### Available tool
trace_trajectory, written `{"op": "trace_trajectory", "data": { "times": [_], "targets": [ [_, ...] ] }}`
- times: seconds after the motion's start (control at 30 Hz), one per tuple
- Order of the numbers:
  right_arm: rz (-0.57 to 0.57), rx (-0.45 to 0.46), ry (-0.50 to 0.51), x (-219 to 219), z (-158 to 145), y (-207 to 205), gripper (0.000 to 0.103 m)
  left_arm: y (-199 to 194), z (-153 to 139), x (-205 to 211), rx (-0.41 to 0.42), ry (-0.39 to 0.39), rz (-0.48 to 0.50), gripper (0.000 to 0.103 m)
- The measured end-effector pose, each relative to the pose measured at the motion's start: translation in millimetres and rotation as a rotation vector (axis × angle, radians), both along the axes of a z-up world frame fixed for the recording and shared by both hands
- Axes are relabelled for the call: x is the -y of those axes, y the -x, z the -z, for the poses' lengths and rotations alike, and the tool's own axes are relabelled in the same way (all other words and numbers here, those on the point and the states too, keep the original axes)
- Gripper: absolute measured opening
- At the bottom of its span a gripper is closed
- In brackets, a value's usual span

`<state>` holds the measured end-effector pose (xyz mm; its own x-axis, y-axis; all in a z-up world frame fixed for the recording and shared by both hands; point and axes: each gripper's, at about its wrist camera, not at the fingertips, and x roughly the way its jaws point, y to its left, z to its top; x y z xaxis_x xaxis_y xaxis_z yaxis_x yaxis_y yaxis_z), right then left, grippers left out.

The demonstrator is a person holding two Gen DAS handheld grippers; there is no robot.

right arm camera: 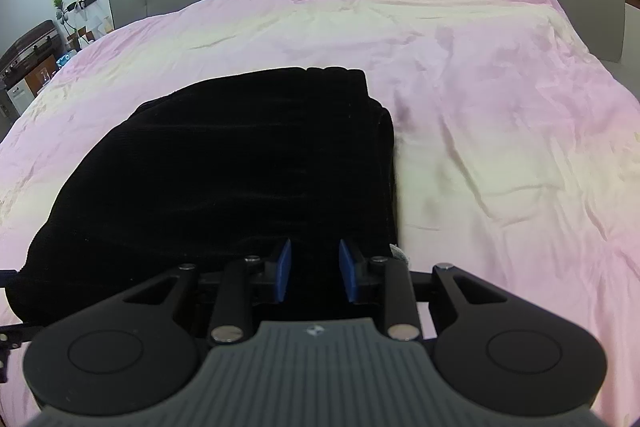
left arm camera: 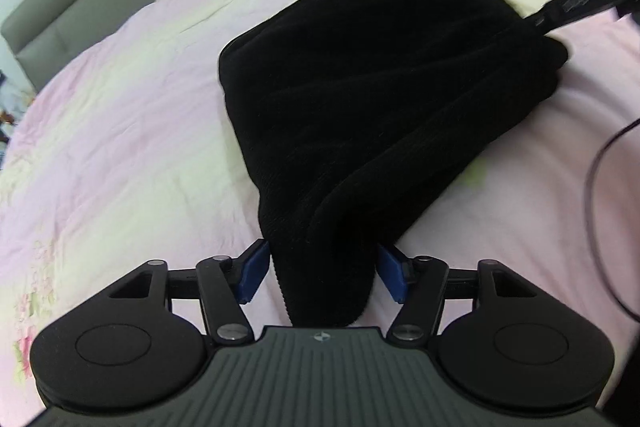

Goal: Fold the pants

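With the folded black pants (left arm camera: 360,99) lying on the bed (left arm camera: 120,131), the left gripper (left arm camera: 322,267) stands spread around a corner, apparently releasing; right gripper (right arm camera: 314,269) partly spread above fabric.

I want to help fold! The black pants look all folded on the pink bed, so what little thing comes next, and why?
Probably draw the left gripper back off the pants. The pants already lie folded on the pink bedspread, and its blue fingers stand open around one corner without pinching it.

My pants (left arm camera: 360,99) are black with thin ribs. My bed cover (right arm camera: 480,67) is pink and pale yellow. My finger pads (right arm camera: 285,269) are blue.
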<state>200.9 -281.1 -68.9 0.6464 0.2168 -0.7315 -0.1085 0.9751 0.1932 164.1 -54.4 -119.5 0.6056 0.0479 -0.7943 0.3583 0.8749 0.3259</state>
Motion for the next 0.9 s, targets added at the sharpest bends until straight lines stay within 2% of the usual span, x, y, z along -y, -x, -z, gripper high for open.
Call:
{"op": "trace_trajectory", "data": {
  "times": [0.03,0.07,0.13,0.17,0.23,0.27,0.33,0.43,0.47,0.57,0.77,0.9],
  "targets": [
    [0.0,-0.001,-0.003,0.6,0.0,-0.4,0.023,-2.3,3.8,1.6,0.011,-0.024,-0.006,0.053],
    [-0.002,-0.003,-0.005,1.1,-0.1,-1.0,0.023,-4.7,4.1,1.1,0.011,-0.03,-0.013,0.04],
    [-0.011,-0.004,-0.009,2.9,0.0,-1.4,0.023,-6.0,-7.0,-6.6,0.018,-0.002,-0.033,0.03],
    [-0.014,-0.004,-0.012,4.2,0.1,-1.5,0.023,-5.4,-14.5,-10.0,0.036,-0.016,-0.042,0.022],
    [-0.018,-0.003,-0.026,6.5,1.1,-1.8,0.023,-0.3,-28.9,-17.0,0.057,-0.016,-0.039,0.019],
    [-0.018,0.0,-0.032,7.7,1.6,-1.5,0.023,-0.5,-32.6,-20.7,0.04,-0.001,-0.053,0.017],
    [-0.022,0.004,-0.036,8.8,3.0,-1.1,0.023,-5.6,-26.5,-31.6,-0.023,0.054,-0.11,0.017],
    [-0.031,0.005,-0.038,8.7,5.4,-0.4,0.023,-20.3,1.7,-53.1,-0.145,0.159,-0.226,0.017],
    [-0.035,0.001,-0.037,8.5,5.9,-0.6,0.023,-22.0,8.9,-56.7,-0.16,0.18,-0.243,0.017],
    [-0.048,-0.001,-0.027,8.1,7.7,-1.2,0.023,-23.5,14.4,-57.0,-0.169,0.175,-0.239,0.018],
    [-0.049,-0.021,-0.02,8.5,6.9,-5.8,0.023,-30.5,-3.2,-69.2,-0.243,0.212,-0.236,0.024],
    [-0.066,-0.053,0.004,6.8,-0.9,-10.2,0.022,-22.6,-23.7,-65.1,-0.24,0.14,-0.16,0.031]
  ]
}}
